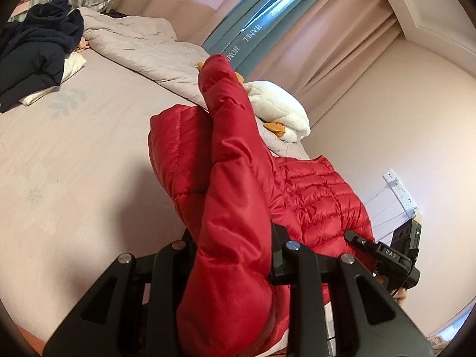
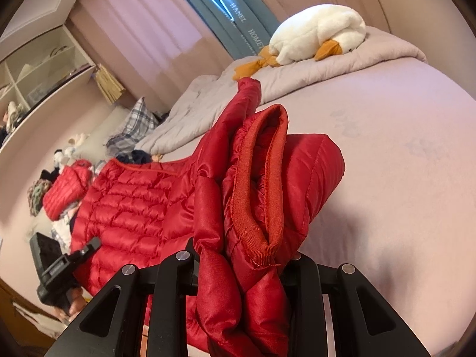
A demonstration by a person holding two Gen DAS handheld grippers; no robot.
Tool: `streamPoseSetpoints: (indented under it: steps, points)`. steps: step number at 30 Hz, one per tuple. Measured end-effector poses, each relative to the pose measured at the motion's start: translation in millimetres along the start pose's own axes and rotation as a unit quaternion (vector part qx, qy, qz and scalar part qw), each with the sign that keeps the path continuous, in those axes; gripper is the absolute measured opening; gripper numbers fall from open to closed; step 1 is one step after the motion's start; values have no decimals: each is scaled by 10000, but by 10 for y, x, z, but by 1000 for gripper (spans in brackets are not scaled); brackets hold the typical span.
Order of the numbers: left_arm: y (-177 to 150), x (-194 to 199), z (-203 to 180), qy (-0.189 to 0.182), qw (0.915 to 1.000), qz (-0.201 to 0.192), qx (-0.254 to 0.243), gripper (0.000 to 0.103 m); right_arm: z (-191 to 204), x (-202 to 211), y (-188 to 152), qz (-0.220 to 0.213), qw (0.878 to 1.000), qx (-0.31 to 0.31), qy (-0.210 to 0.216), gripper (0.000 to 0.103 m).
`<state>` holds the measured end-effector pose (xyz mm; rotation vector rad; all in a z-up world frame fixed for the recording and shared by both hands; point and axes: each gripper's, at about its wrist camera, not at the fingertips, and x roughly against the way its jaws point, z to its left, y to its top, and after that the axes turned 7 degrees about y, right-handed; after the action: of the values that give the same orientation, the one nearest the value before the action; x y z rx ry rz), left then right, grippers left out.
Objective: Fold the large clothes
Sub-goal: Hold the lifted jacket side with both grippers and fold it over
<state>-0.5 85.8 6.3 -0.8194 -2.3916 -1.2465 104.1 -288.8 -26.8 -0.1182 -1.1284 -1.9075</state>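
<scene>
A white plush goose [image 2: 319,34] lies on the grey quilt [image 1: 142,44] (crumpled).

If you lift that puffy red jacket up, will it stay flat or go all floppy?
Probably floppy: the shiny red quilted puffer jacket already bunches and droops where the right gripper and the left gripper pinch it. It looks light for its size, being puffy padding. Its glossy shell may be a bit slippery.

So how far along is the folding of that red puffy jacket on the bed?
Early to midway, by the look of it. Done: the red jacket lies spread on the bed. In hand: the left hand-held gripper and right hand-held gripper each pinch bunched red fabric; the right one holds the part with the ribbed cuff. Left: laying those parts over the body and folding it compact.
</scene>
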Motion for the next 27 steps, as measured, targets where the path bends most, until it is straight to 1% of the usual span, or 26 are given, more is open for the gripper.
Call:
streamPoseSetpoints:
  steps: [5,10,14,27]
  points:
    - [78,8,3,-56,10000,27,-64,28,137,38,-37,-152,9997,46,-160,29]
    - [142,72,0,-141,9998,-60,-120,28,190,33,-76,-199,9997,22,-165,29]
    - [158,108,-20,-165,9996,-125,-210,28,169,54,-91,-273,9996,15,-121,29]
    - [235,8,-95,-247,9990,-131,-342,28,133,203,-87,-437,9989,-22,-149,29]
